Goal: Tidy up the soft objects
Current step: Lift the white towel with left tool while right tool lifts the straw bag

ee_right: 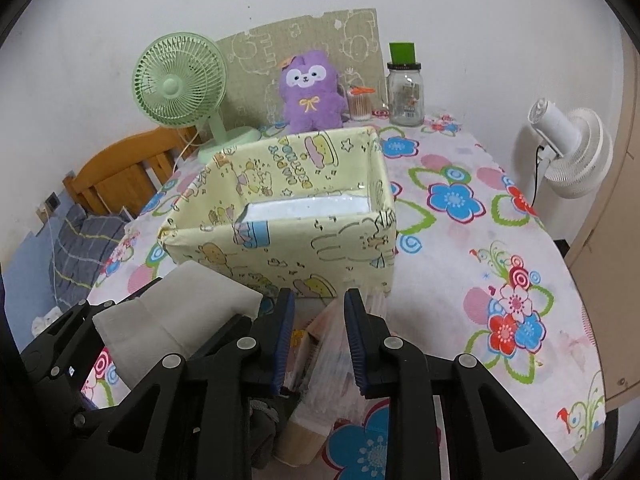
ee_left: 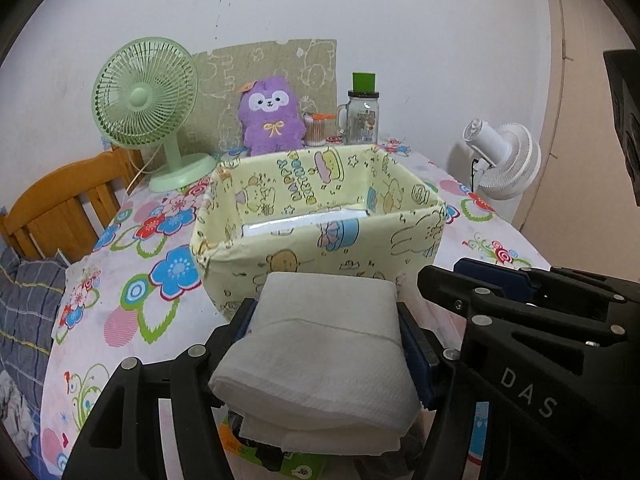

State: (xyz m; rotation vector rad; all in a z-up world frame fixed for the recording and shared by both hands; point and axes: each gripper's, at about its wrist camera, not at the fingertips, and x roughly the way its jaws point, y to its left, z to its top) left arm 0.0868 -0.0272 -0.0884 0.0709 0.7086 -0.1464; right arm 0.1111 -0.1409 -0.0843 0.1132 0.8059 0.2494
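We note the flowered table [ee_right: 472, 160] bearing a yellow fabric box [ee_left: 320, 216]. In front of it, above the table, the left gripper [ee_left: 326, 340] pinches a folded white towel [ee_left: 320, 356]. The right gripper [ee_right: 319, 340], jaws apart, grips nothing.

The right gripper [ee_right: 319, 320] hung over the flowered tablecloth [ee_right: 460, 264], its blue-padded jaws narrowly parted and empty. Beside it, the left gripper [ee_right: 172, 316] clamped a folded white towel [ee_right: 176, 312] just before the yellow cartoon-print storage box [ee_right: 304, 236].
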